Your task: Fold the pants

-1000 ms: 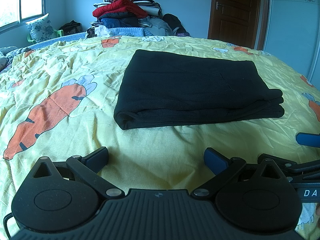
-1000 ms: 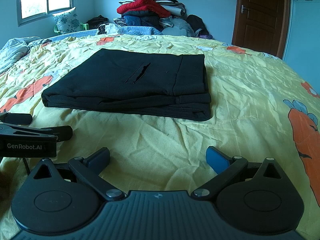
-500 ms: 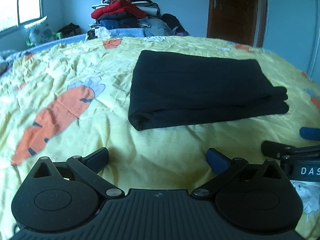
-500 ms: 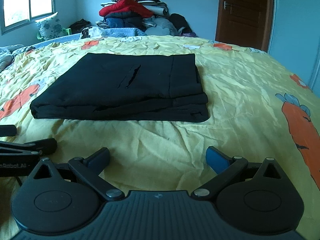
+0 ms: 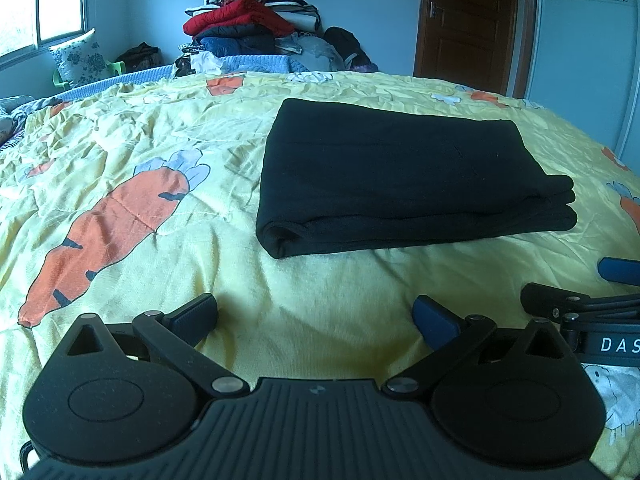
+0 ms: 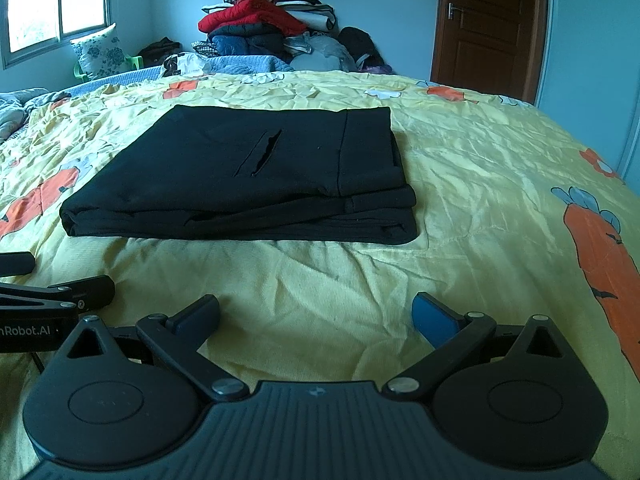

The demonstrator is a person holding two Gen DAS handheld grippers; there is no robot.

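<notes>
- The black pants point(image 5: 392, 172) lie folded into a compact, layered rectangle on the bed, a little beyond both of our grippers and touching neither.
- In the right wrist view the pants point(image 6: 248, 176) show a slit pocket opening on top and stacked layer edges along the near and right sides; the fold looks even, so we judge the task nearly or fully done.
- We expect the cloth to be soft, limp and fairly thick, light to lift but quick to sag and unfold if pinched by one layer only.
- If we had to take hold again, we would pinch through all layers at the rolled near-left corner and the stacked near-right corner, lifting both together.
- Our left gripper point(image 5: 316, 316) is spread wide and holds nothing, low over the bedspread.
- Our right gripper point(image 6: 316, 314) is likewise spread wide and empty, just beside the left one.
- The yellow carrot-print bedspread point(image 5: 132, 184) is wrinkled and yielding, so anything pushed across it may drag the sheet along.
- There is plenty of open bedspread on every side of the pants, and the bed's edges are well away from them.
- A pile of clothes point(image 6: 260, 24) sits beyond the far end of the bed, a wooden door point(image 6: 488, 24) stands at the right, and both are well apart from our working room.
</notes>
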